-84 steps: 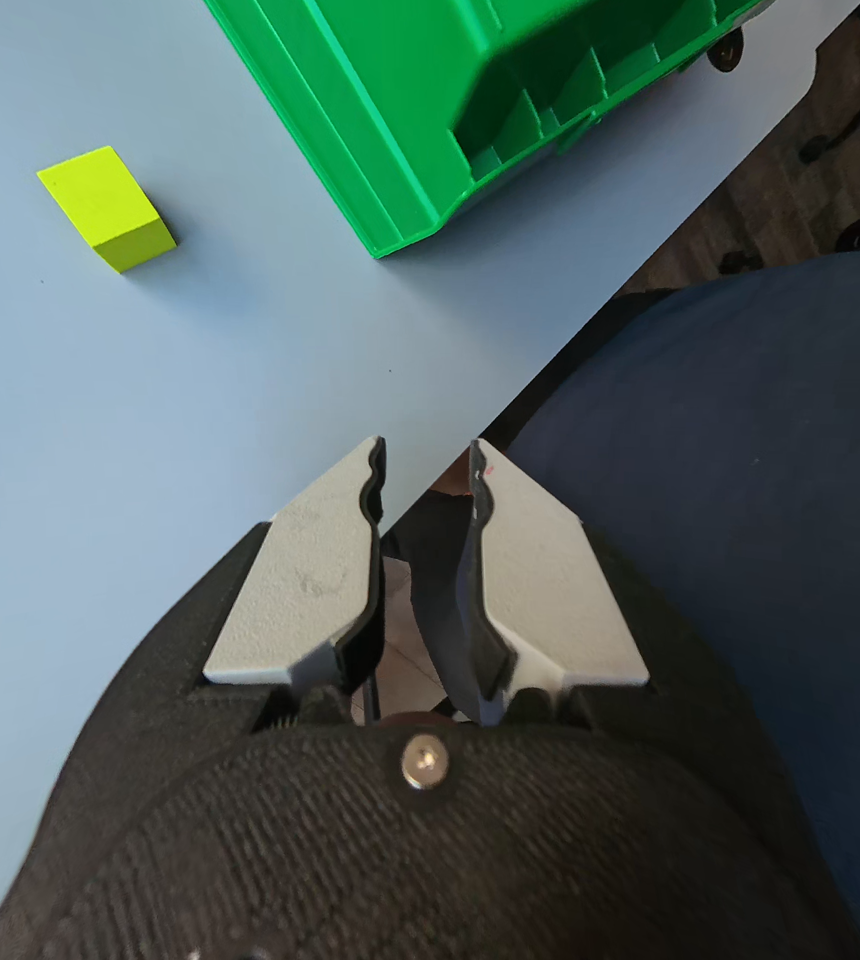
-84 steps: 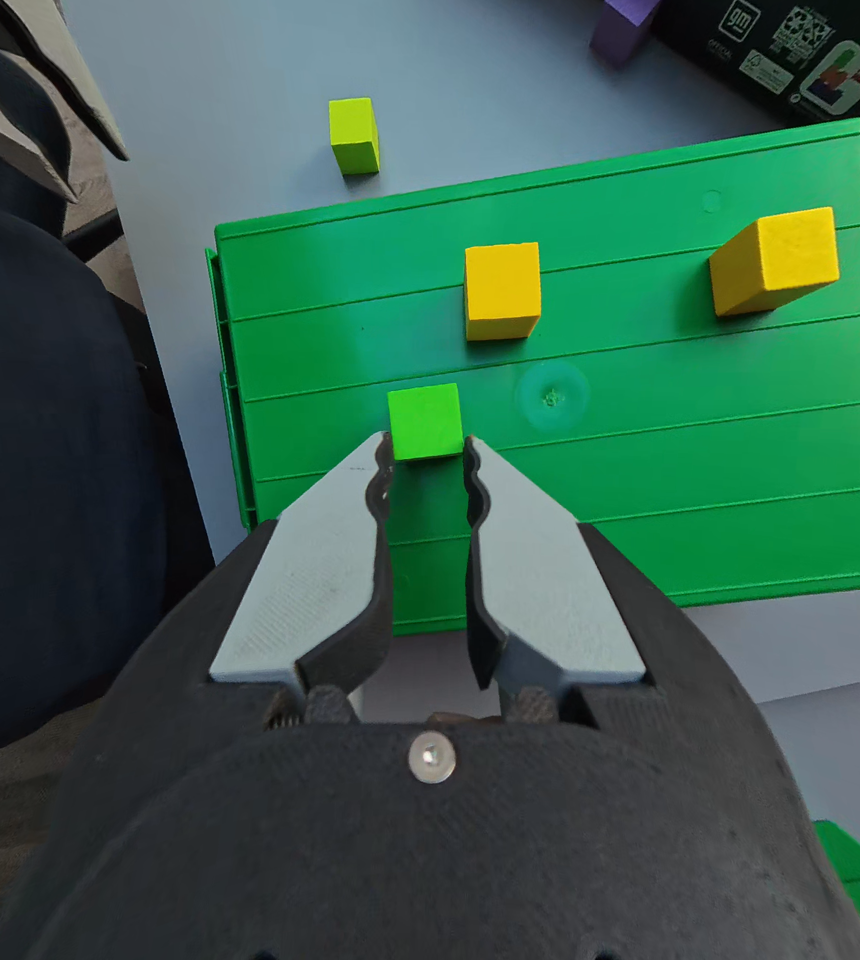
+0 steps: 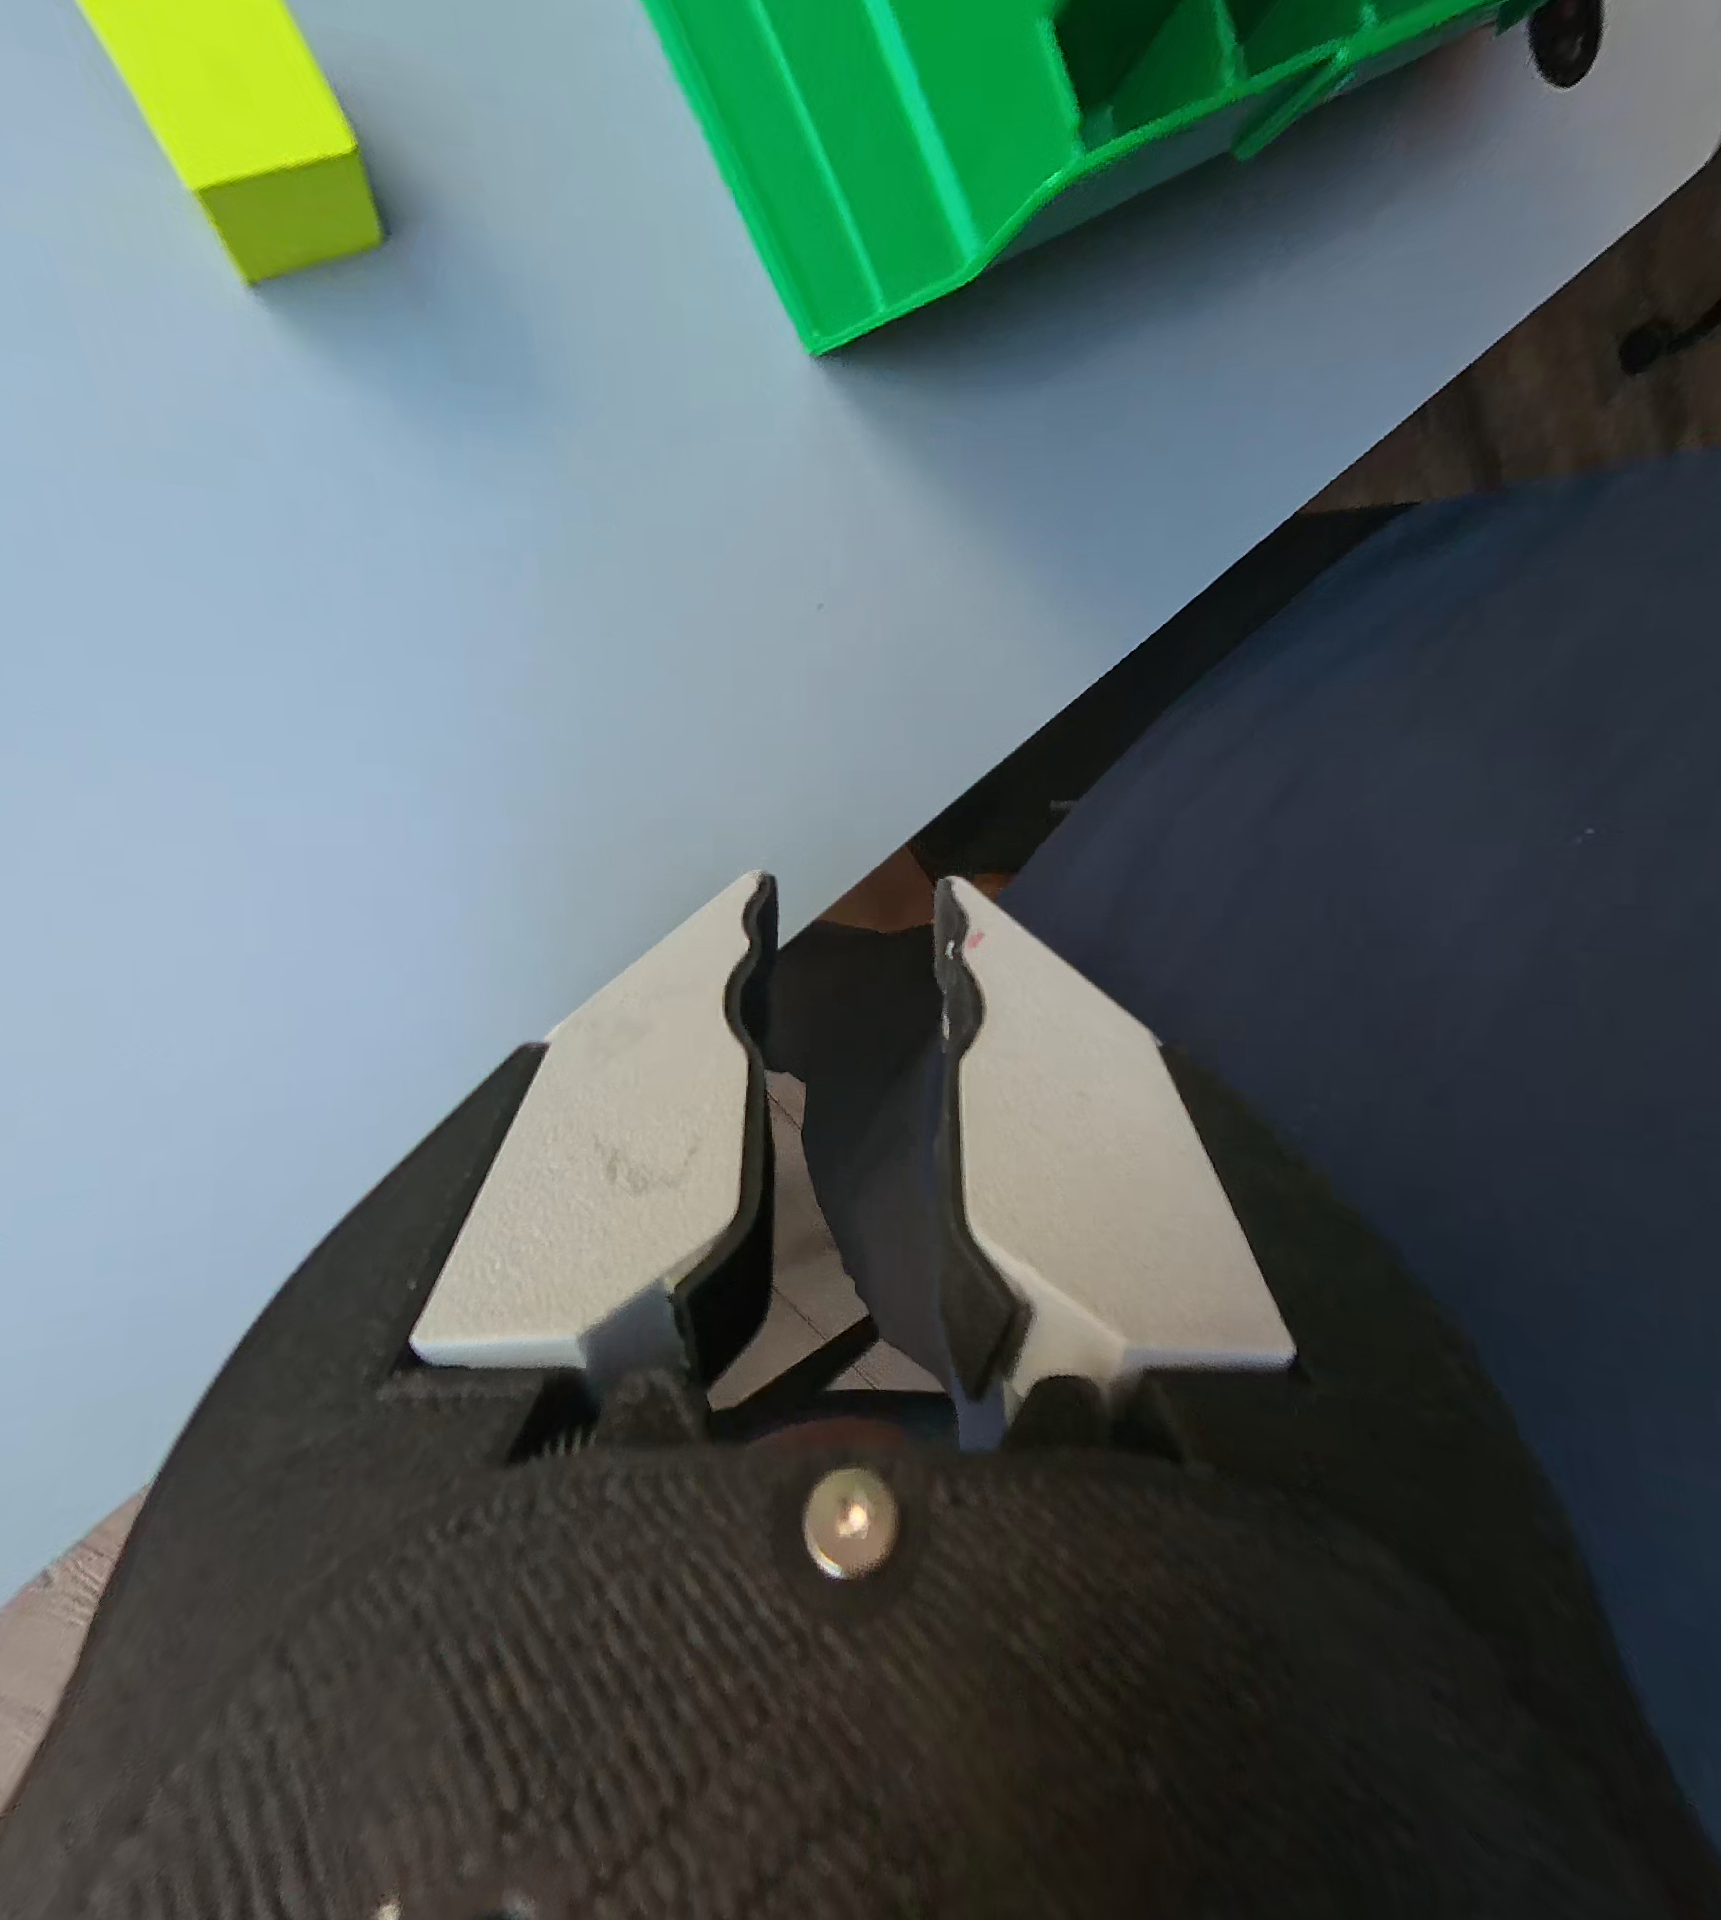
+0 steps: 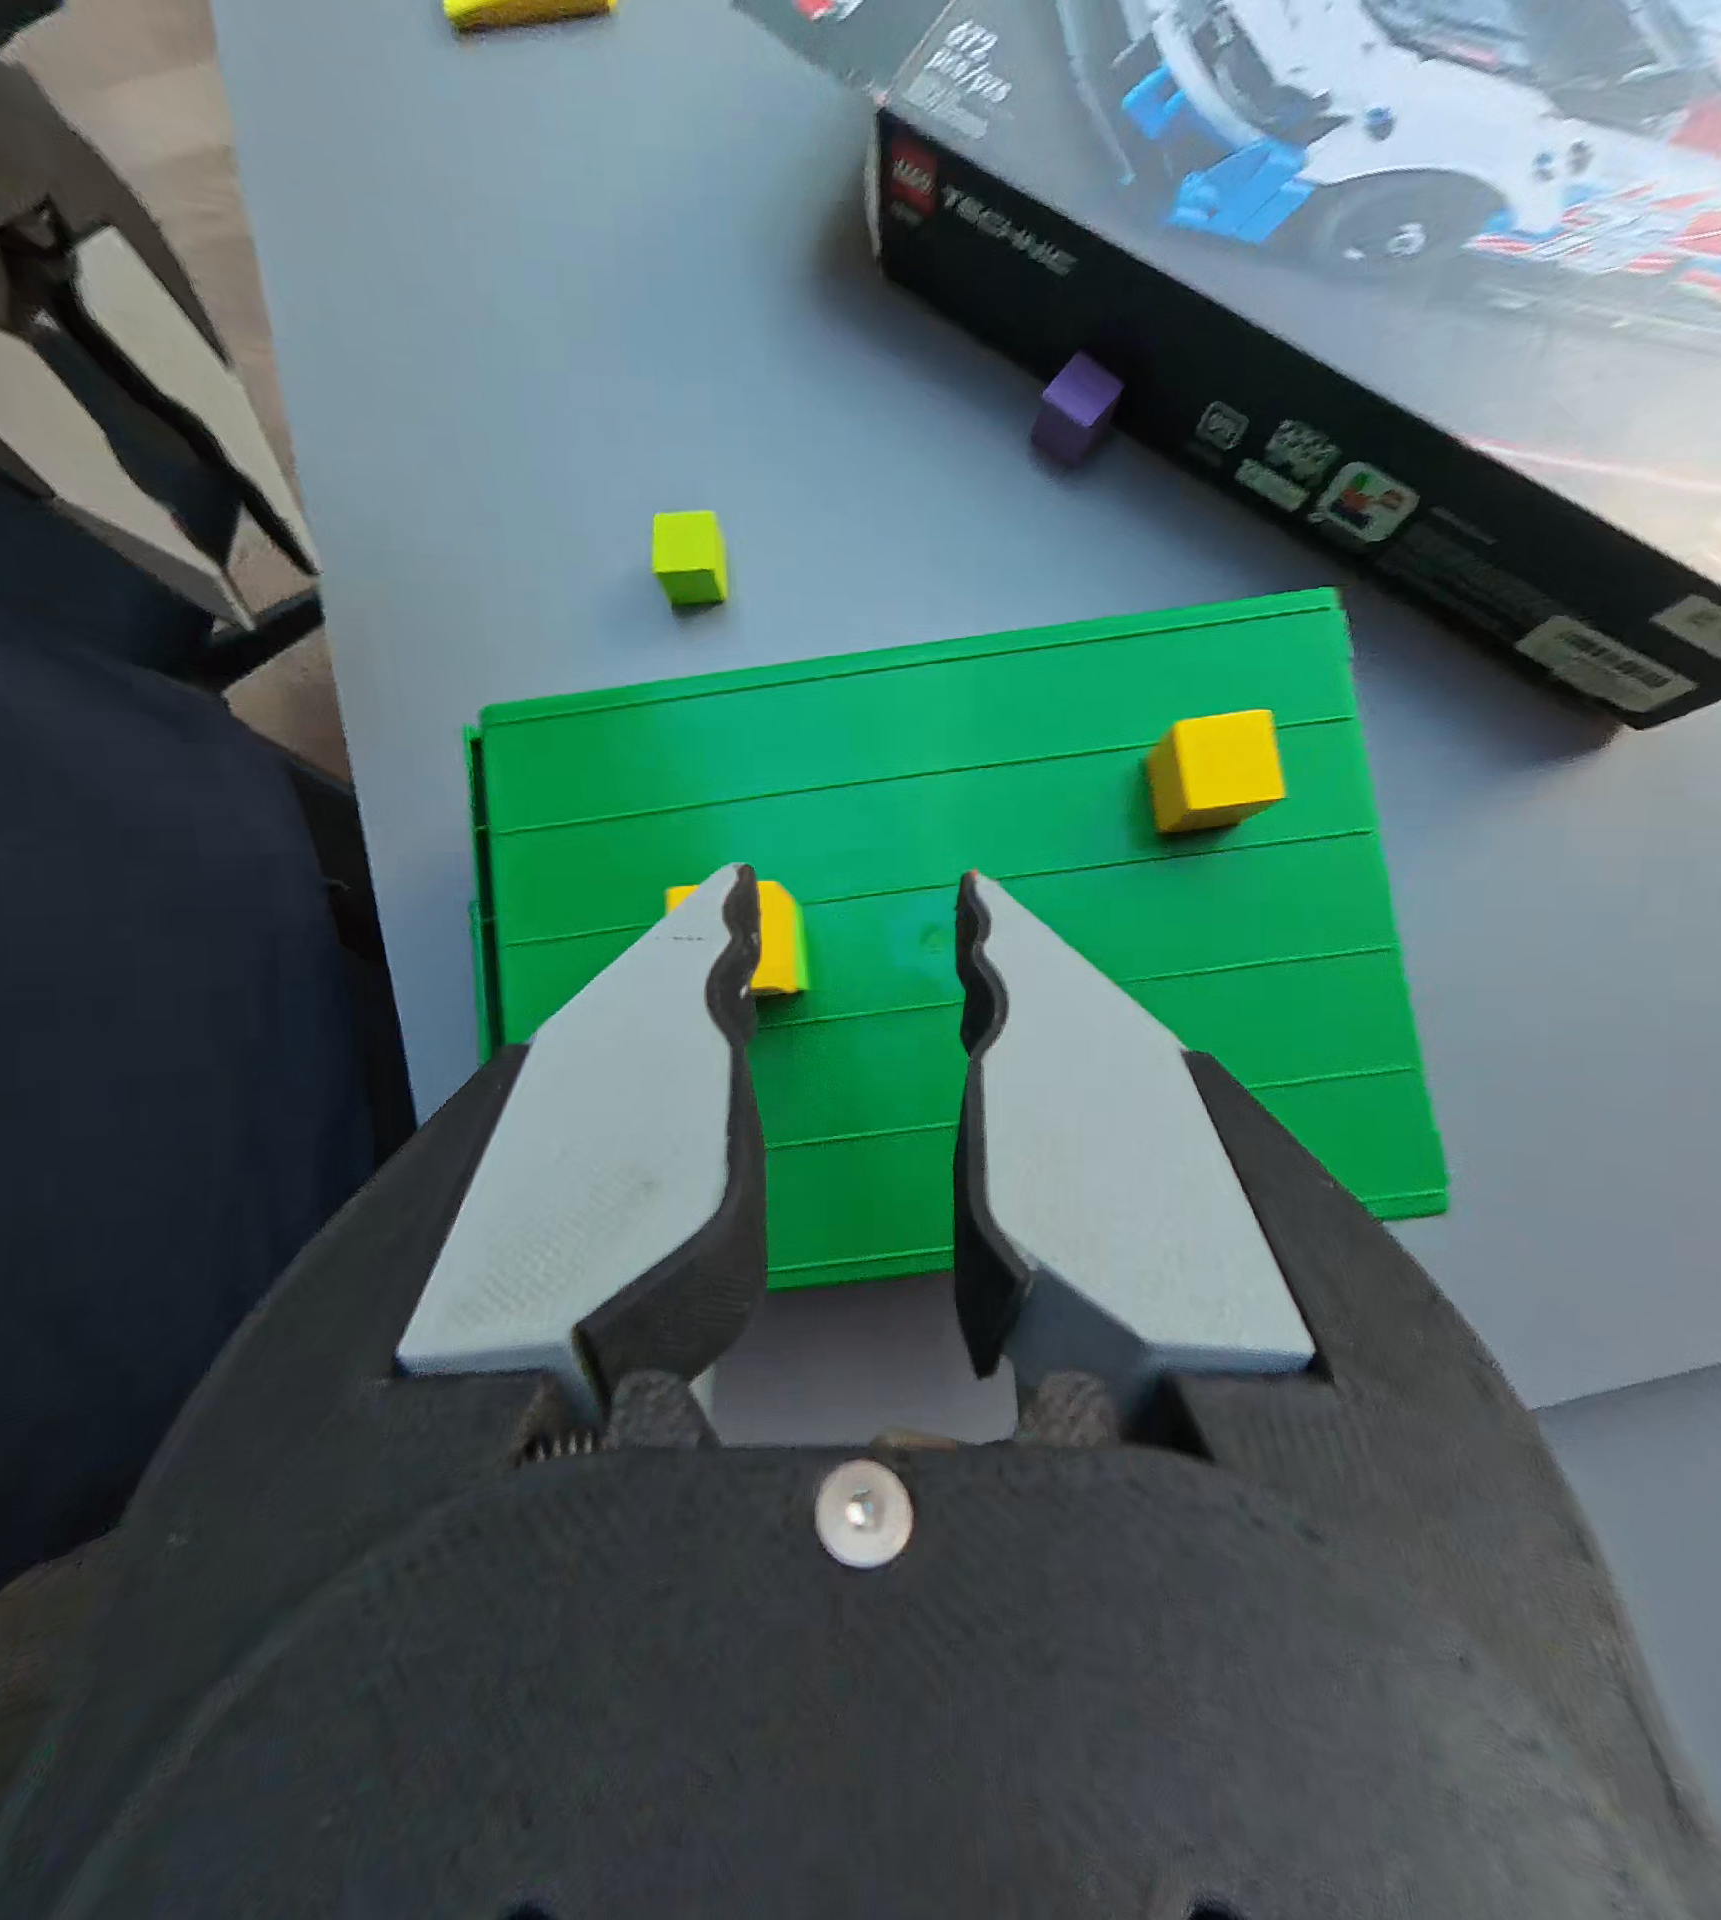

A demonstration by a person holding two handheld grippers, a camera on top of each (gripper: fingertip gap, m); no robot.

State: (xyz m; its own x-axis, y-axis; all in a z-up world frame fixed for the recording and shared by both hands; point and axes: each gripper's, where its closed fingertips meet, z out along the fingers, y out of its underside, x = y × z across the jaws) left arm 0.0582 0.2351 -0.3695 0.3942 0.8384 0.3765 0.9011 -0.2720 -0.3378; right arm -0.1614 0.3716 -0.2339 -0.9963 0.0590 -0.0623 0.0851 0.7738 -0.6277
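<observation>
The right gripper [image 4: 856, 894] hangs open, holding nothing, above the green bin [image 4: 1043, 1039]; its left finger [image 4: 669, 997] half-hides a yellow block [image 4: 778, 940]. The left gripper [image 3: 856, 899] is open and bare too.

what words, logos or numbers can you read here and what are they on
Writing is not copied out here; this is where it stands.
Dark box, side wall: a logo, lettering, small symbols, pale stickers, mostly blurred.
Dark box, top: small print beside the car picture, blurred.
Green bin and yellow block: none.
Left wrist view: none.

Bright even daylight, slight motion blur
</observation>
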